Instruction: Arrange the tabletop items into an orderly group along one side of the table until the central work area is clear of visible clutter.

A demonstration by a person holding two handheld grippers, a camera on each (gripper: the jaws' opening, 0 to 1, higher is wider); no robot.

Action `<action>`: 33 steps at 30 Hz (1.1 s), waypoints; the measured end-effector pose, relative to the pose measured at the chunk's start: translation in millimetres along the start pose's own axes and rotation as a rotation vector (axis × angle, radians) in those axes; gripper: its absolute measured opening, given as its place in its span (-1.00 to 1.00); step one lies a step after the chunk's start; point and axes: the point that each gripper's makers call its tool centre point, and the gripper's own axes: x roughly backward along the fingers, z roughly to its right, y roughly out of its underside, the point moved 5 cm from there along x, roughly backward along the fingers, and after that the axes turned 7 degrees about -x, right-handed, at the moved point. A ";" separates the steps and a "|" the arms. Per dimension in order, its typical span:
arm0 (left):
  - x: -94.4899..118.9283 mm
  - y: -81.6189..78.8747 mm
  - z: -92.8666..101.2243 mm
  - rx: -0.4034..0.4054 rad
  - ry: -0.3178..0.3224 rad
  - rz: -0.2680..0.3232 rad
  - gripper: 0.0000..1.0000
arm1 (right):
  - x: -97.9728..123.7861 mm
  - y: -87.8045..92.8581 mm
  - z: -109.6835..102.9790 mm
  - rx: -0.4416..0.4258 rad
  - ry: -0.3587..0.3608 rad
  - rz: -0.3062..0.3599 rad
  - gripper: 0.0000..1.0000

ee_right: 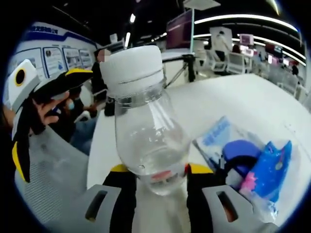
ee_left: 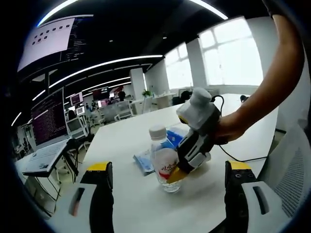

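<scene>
The right hand-held gripper [ee_left: 187, 158] pinches the water bottle [ee_left: 164, 162] standing on the desk [ee_left: 141, 204] just beside the blue packets [ee_right: 252, 165]; the left hand-held gripper [ee_left: 167, 194] hangs spread. Grouping looks barely begun.

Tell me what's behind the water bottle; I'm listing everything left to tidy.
Behind the water bottle lies a blue-and-white packet on the white table. The right gripper, shut on the bottle, covers the packet's far side.
</scene>
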 end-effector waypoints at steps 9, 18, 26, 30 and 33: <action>1.2 0.5 -0.7 -0.007 -0.006 -0.004 0.90 | 1.0 -2.8 1.4 -0.036 0.002 -0.005 -0.29; 1.1 1.0 -0.2 -0.012 -0.004 -0.005 0.89 | 4.5 -5.4 8.6 -0.091 0.019 0.003 -0.29; 1.0 0.5 -0.4 -0.020 -0.010 0.000 0.86 | 11.3 -20.1 17.0 -0.109 0.030 0.048 -0.29; 0.9 0.1 -0.5 -0.021 -0.011 0.001 0.86 | 11.6 -29.3 22.8 -0.120 0.032 0.068 -0.29; 0.8 -0.3 -0.4 -0.021 -0.009 0.002 0.86 | 10.6 -36.8 24.3 -0.113 0.035 0.077 -0.29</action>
